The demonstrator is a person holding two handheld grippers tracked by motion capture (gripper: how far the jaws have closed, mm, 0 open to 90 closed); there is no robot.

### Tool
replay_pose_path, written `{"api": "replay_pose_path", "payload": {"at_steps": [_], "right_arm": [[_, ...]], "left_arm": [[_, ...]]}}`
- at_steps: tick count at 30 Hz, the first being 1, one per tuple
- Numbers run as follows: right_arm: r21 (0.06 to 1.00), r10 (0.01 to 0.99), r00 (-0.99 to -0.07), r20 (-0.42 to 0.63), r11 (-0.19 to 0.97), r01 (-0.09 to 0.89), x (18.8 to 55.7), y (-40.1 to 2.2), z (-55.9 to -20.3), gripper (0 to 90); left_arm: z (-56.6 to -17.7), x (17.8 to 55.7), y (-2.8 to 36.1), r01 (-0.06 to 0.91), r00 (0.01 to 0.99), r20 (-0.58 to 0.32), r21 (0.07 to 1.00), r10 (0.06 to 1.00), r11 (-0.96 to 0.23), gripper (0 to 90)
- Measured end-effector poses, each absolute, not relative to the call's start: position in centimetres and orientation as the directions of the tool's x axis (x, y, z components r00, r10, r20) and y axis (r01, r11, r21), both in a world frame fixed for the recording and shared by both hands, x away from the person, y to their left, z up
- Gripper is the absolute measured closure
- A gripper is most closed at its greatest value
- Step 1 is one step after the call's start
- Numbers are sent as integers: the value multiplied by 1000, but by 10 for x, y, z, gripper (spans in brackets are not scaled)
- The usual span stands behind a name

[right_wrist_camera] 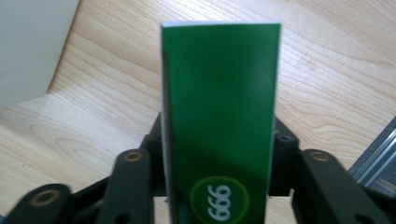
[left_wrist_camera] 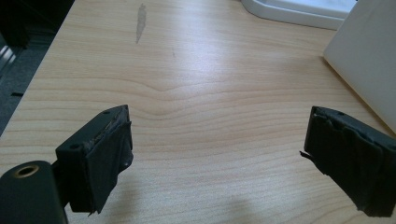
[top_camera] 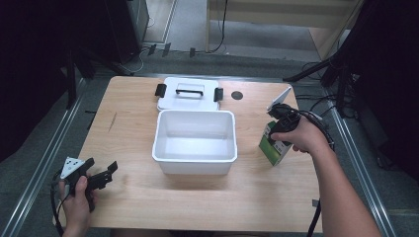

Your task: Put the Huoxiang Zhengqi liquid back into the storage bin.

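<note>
Box point(top_camera: 276, 146) clamped in right claw point(top_camera: 279, 129) beside open bin point(top_camera: 194, 143), likely for loading; left claw point(top_camera: 101, 174) released, idle on desk point(top_camera: 148, 197).

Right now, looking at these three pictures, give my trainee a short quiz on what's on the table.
1. True or false: the white bin has its lid on.
2. What does the right hand-held gripper hold? A) a green box B) a black handle C) nothing
3. Fill in: the left hand-held gripper has its jaws ____ over the bare wooden table.

Key:
1. False; the lid lies flat behind the bin.
2. A; its jaws press both sides of the green box.
3. Open.
</note>
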State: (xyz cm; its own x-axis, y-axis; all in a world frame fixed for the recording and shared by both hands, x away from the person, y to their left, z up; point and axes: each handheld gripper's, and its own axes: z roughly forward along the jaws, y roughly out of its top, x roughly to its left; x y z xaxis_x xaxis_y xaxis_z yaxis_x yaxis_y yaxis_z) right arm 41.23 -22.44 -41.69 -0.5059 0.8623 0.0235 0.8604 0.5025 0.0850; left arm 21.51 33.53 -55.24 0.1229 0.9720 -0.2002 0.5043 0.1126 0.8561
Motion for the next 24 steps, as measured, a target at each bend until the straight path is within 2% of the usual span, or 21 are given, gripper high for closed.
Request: {"api": "replay_pose_path", "payload": {"at_steps": [5,10,13,14,17,19,24], "right_arm": [[85,850,-527,-16,526,846,412,-222,-416,640],[95,820,-572,-26,571,815,409,-223,-413,649],[106,770,-635,-64,638,763,404,-223,-407,648],[117,717,-689,-102,697,708,400,-221,-404,648],[113,674,-730,-112,739,664,397,-220,-401,648],[124,608,-787,-106,793,596,393,-220,-398,648],[159,545,-831,-110,835,526,390,-221,-393,648]], "left_arm": [[-552,215,336,504,122,-204,856,971,116,86],[-552,215,336,505,123,-207,855,971,119,86],[-552,215,336,505,122,-206,855,971,118,86],[-552,215,336,505,123,-204,855,971,116,87],[-552,215,336,506,123,-208,854,970,119,88],[-552,215,336,506,123,-208,854,970,119,88],[-552,215,336,506,123,-209,854,970,120,88]]}}
